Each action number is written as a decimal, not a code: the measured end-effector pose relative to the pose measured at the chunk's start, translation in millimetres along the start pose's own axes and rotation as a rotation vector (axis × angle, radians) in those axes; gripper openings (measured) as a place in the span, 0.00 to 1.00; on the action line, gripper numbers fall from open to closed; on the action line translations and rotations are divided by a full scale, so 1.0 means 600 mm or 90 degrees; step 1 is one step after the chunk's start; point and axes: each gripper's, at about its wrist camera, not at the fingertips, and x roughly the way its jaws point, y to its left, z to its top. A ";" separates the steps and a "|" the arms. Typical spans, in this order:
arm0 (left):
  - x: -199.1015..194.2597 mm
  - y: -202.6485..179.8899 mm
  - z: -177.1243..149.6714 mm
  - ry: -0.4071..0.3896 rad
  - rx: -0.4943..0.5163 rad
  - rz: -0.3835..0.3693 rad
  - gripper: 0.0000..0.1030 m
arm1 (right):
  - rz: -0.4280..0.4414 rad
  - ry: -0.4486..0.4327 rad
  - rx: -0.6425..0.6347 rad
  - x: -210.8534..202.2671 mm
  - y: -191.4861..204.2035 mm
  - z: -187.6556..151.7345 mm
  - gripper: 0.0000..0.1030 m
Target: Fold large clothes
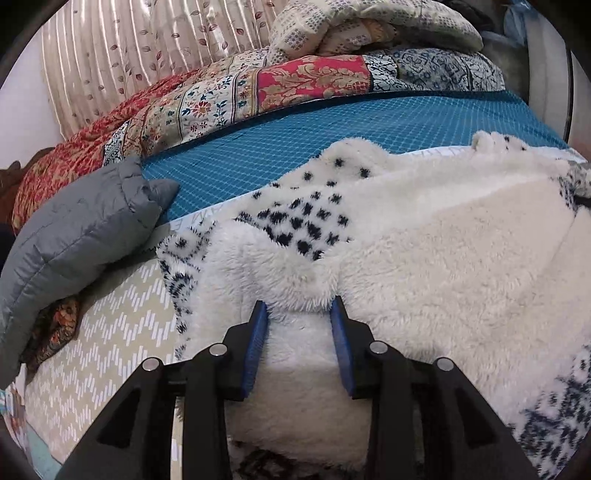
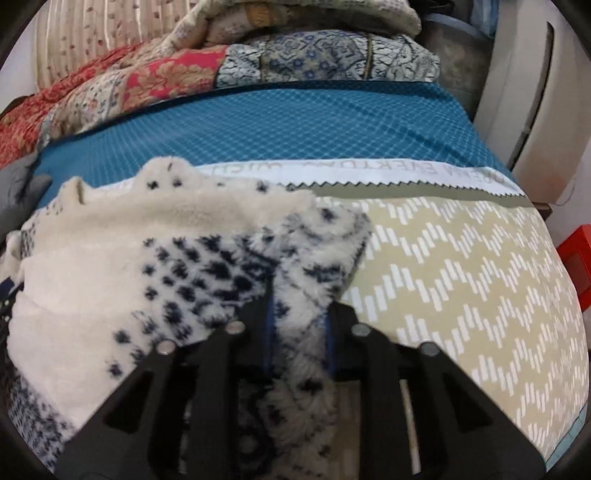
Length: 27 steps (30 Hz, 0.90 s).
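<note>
While the big fluffy fleece (image 1: 424, 236) lies spread on the bed, both grippers are at its near edge. It is white and creamy with dark blue spots and patterns. It rests on a tan sheet (image 2: 461, 266) with white zigzag marks, and its far edge reaches onto a blue checked cloth (image 1: 332, 140).

The left gripper (image 1: 300, 314) has its blue pads (image 1: 255, 347) set a fair way apart. A thick hump of white fleece sits between them, and the fluff touches both tips. It looks like the fingers are squeezing that hump, but the fluff hides the pinch, so I am not fully sure.

The right gripper (image 2: 300, 314) is at the right side of the fleece, where the spotted part ends just beside the bare tan sheet. A bunched strip of spotted fleece runs between its two fingers and fills the gap. The picture is a bit blurry there.

A gray puffy jacket (image 1: 74, 232) lies to the left, just beside the fleece. Behind the blue cloth is a patchwork quilt (image 1: 229, 96) in red, cream and blue. More folded bedding (image 1: 362, 26) is piled on top of it. A striped curtain (image 1: 122, 48) with little leaves hangs at the back.
</note>
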 end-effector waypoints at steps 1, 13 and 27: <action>-0.002 0.002 0.001 0.003 0.000 -0.003 0.00 | -0.002 0.005 0.015 -0.002 -0.008 0.002 0.46; -0.167 0.161 -0.084 0.009 -0.103 -0.085 0.00 | 0.106 0.013 0.074 -0.160 -0.094 -0.129 0.69; -0.131 0.172 -0.169 0.124 -0.094 -0.036 0.00 | -0.025 0.061 0.059 -0.151 -0.049 -0.214 0.48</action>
